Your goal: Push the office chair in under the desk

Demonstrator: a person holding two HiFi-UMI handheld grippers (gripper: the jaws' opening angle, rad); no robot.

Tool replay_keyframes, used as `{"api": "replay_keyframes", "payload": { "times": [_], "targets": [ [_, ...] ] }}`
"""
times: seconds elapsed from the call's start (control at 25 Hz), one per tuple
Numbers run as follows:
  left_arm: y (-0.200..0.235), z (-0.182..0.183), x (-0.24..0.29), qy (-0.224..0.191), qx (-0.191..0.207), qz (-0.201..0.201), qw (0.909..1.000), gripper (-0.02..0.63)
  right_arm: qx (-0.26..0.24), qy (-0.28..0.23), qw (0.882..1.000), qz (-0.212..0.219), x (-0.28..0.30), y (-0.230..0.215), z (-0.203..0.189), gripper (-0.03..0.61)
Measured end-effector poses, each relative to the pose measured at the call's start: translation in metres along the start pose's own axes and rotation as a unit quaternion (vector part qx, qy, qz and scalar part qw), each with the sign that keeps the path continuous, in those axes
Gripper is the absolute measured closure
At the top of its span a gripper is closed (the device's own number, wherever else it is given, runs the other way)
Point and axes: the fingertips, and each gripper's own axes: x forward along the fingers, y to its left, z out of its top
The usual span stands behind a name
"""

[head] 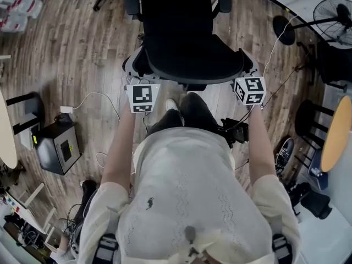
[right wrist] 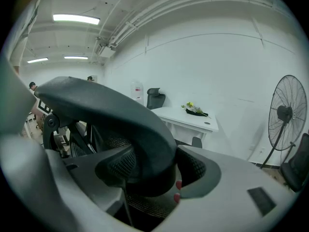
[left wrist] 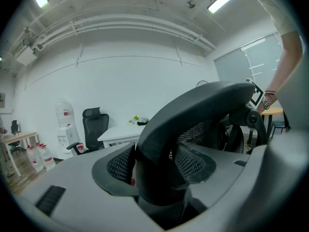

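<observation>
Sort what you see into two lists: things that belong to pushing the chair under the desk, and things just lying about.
Belongs to the job: office chair, white desk ahead, left gripper and right gripper, both shut on the chair's back.

Just lying about: standing fan, black box, water bottles, second chair.

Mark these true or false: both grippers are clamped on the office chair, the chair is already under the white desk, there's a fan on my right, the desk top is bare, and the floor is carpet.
1. Both grippers clamp the chair: true. The left gripper and right gripper are each shut on the backrest rim of the office chair.
2. Chair under the desk: false. The white desk stands ahead, apart from the chair.
3. Fan on the right: true. The standing fan is there.
4. Desk top bare: false. A flower arrangement lies on it.
5. Carpet: false. The floor is wood planks.
</observation>
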Motion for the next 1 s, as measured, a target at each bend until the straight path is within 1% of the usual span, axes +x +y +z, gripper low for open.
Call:
{"api": "replay_keyframes", "payload": {
  "times": [1.0],
  "targets": [
    [0.044, 0.009, 0.093, -0.002, 0.004, -0.001, 1.0, 0.336, -0.001, -0.001, 1.0, -0.005, 0.083, -0.046, 0.032, 0.302]
  ]
}}
